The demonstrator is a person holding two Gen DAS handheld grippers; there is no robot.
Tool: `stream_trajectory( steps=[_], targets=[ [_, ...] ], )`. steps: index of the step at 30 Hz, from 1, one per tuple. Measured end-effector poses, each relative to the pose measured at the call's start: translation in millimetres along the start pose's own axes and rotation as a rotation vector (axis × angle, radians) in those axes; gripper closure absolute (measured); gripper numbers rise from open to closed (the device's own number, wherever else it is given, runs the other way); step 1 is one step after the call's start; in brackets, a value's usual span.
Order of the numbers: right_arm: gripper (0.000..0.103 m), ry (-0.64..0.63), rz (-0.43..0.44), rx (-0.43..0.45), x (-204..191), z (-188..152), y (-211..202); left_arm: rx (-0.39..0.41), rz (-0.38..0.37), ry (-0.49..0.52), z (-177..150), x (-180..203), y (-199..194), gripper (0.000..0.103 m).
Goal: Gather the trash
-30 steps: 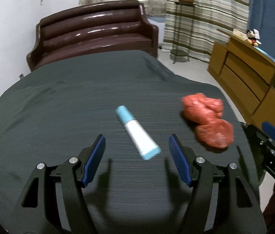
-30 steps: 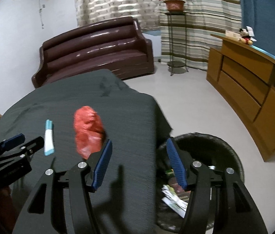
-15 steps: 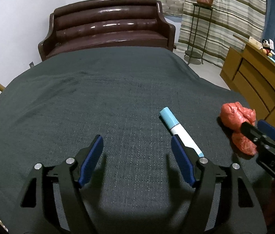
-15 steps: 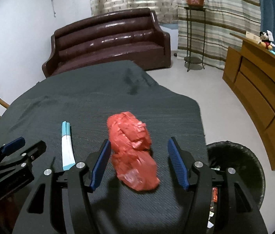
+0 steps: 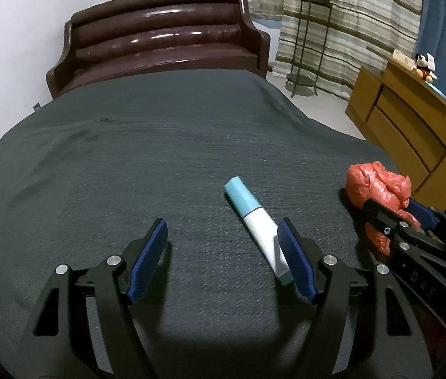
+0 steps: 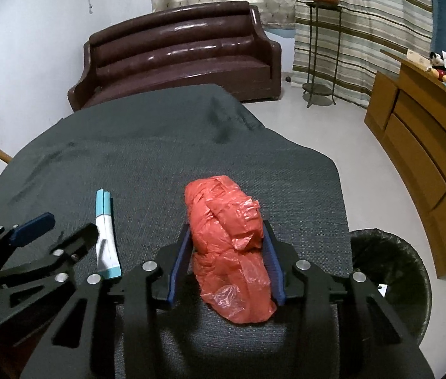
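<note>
your right tongs are closing on the crinkly red plastic bag, ribbed blue pads already against both its sides; the lumpy wad runs lengthwise away from you on the table, which wears a coarse dark woven cloth. your left tongs gape wide, holding nothing, the smooth white tube by their right pad, its teal cap pointing far-left.

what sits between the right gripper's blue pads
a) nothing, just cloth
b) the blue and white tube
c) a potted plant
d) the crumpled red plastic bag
d: in the right wrist view the crumpled red plastic bag fills the gap of the right gripper as its jaws are closing, while the blue and white tube lies apart to its left.
</note>
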State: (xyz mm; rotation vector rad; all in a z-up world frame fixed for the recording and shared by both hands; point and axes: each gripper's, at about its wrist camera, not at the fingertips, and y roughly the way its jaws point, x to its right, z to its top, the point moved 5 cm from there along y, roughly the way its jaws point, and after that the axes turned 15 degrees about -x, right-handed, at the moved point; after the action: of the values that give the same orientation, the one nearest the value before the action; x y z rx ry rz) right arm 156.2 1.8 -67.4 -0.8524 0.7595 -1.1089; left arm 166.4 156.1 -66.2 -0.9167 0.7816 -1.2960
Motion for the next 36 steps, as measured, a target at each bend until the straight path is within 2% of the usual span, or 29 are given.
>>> stream_trajectory(
  steps=[9, 36],
  targets=[
    [0.060, 0.028, 0.044, 0.010, 5.1, 0.6, 0.0, -0.078, 0.031, 0.034, 9.1, 12.7, 19.7, 0.033],
    [0.060, 0.036, 0.071, 0.002, 12.8, 4.1, 3.6, -0.092, -0.007, 0.032, -5.2, -3.0, 11.0, 0.033]
  ],
)
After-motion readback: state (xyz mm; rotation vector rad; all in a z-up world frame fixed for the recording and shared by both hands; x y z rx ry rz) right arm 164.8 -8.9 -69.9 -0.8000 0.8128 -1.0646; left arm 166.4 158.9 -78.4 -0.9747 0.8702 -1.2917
